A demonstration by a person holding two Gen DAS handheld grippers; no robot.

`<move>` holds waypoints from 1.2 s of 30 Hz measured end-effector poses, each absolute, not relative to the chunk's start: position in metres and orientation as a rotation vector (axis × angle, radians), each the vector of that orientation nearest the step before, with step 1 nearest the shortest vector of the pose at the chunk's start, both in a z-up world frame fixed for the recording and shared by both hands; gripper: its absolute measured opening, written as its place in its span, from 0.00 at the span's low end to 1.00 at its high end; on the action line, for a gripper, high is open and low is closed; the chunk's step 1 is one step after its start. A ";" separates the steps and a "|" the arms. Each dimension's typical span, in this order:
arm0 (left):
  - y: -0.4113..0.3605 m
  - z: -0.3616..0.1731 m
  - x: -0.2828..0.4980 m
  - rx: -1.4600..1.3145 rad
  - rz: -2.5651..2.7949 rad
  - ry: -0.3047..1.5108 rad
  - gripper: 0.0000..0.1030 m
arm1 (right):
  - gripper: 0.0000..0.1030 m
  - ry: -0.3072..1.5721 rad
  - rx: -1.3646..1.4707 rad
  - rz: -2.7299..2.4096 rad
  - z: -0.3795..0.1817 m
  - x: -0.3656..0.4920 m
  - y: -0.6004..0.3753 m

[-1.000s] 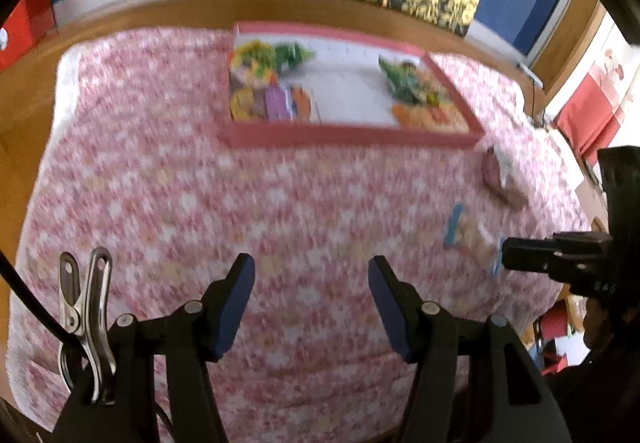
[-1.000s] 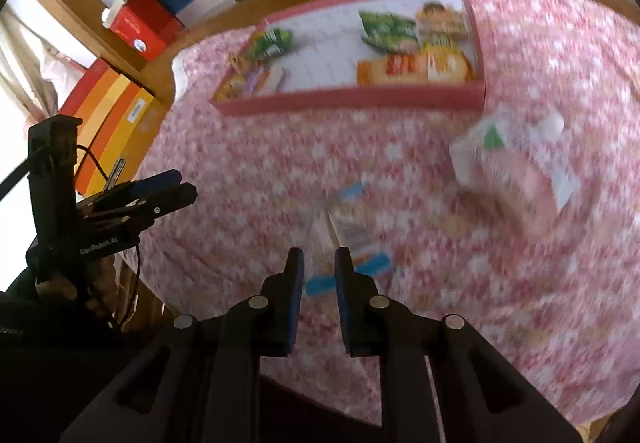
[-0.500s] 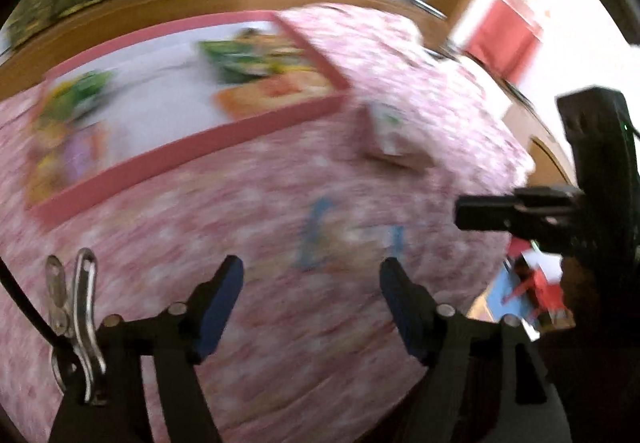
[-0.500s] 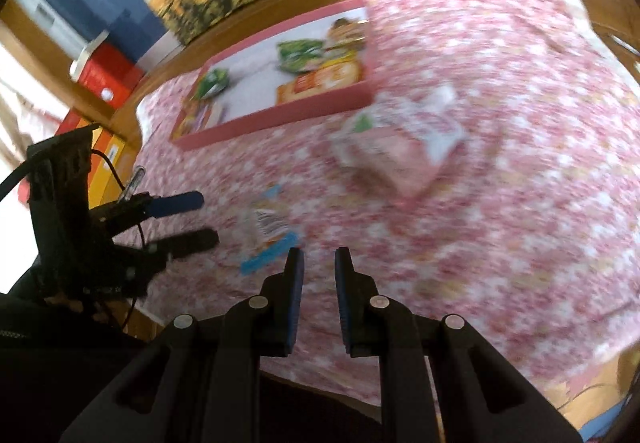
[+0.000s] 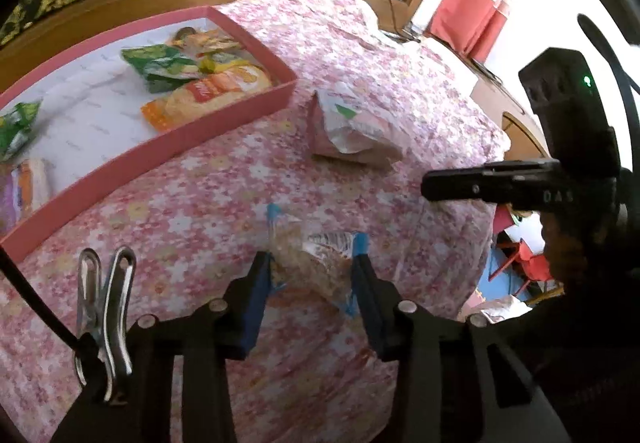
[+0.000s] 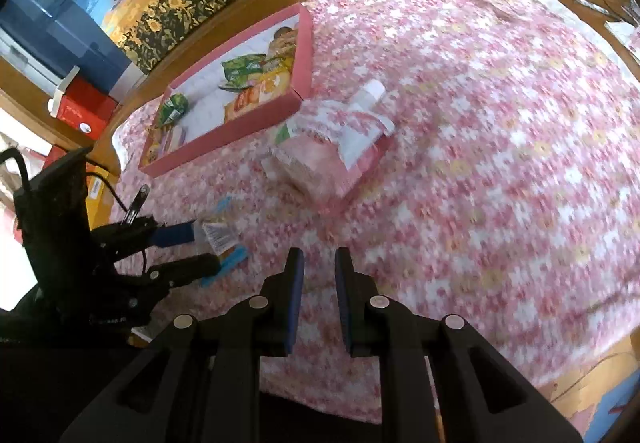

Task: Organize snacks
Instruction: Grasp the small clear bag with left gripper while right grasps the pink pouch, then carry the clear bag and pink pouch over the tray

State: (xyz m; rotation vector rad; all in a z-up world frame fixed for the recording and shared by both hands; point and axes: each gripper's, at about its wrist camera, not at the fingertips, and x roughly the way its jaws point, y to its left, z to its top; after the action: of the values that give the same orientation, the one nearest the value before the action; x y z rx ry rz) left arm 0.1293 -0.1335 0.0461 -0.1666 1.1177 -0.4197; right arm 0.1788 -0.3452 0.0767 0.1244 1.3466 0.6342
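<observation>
- Now my left tongs (image 5: 314,271) have just been closing around the clear blue-edged snack packet (image 5: 312,255) – near edge of the floral cloth (image 5: 400,91).
- My right tongs (image 6: 319,267) – nearly pressed together, empty.
- Pink tray (image 5: 224,123) sits far left.

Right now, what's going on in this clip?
A person is sorting snacks on a floral-covered table with a hand-held tool in each hand. The left tool has just been closing around a clear blue-edged snack packet lying on the cloth; the packet sits between its fingers. The right tool hovers nearby, shut and empty. A pink wrapped pack is not yet in the pink tray, which already holds several bags.
</observation>
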 end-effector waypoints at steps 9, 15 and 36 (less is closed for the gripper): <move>-0.078 0.050 0.100 -0.272 -0.207 1.091 0.41 | 0.57 1.286 0.234 0.502 0.071 0.233 -0.335; -0.049 0.047 0.082 -0.332 -0.095 1.098 0.41 | 0.73 1.337 0.207 0.519 0.058 0.247 -0.303; -0.054 0.046 0.074 -0.315 -0.125 1.094 0.41 | 0.76 1.278 0.006 0.686 0.070 0.207 -0.284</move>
State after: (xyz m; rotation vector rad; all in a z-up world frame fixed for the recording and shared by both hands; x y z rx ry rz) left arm 0.0737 -0.0544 0.0465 -0.3154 1.0942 -0.1254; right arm 0.2070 -0.2843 0.0695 0.0064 1.2781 0.6857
